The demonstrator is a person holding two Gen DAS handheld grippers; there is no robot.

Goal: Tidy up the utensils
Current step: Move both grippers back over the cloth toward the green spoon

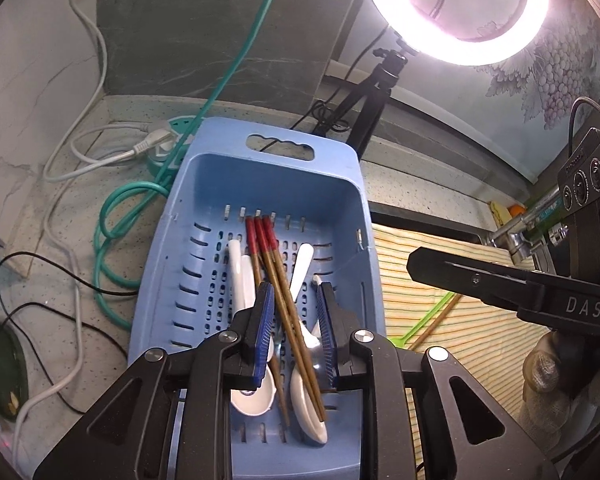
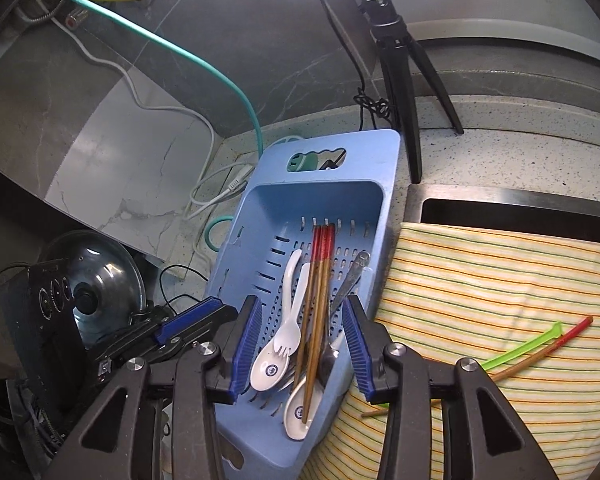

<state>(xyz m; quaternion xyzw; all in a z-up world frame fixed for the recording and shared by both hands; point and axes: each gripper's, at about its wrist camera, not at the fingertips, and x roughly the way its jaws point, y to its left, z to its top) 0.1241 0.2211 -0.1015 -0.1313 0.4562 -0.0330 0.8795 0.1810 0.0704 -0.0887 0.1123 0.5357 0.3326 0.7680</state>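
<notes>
The left gripper [image 1: 292,316] is slightly parted and the right gripper [image 2: 300,340] wider; both hover over the blue basket [image 1: 204,208] gripping nothing. In it, red-tipped chopsticks [image 1: 284,292] lie with their long axis from 6 to 12 o'clock, red ends at 12, among white spoons [image 2: 266,368].
</notes>
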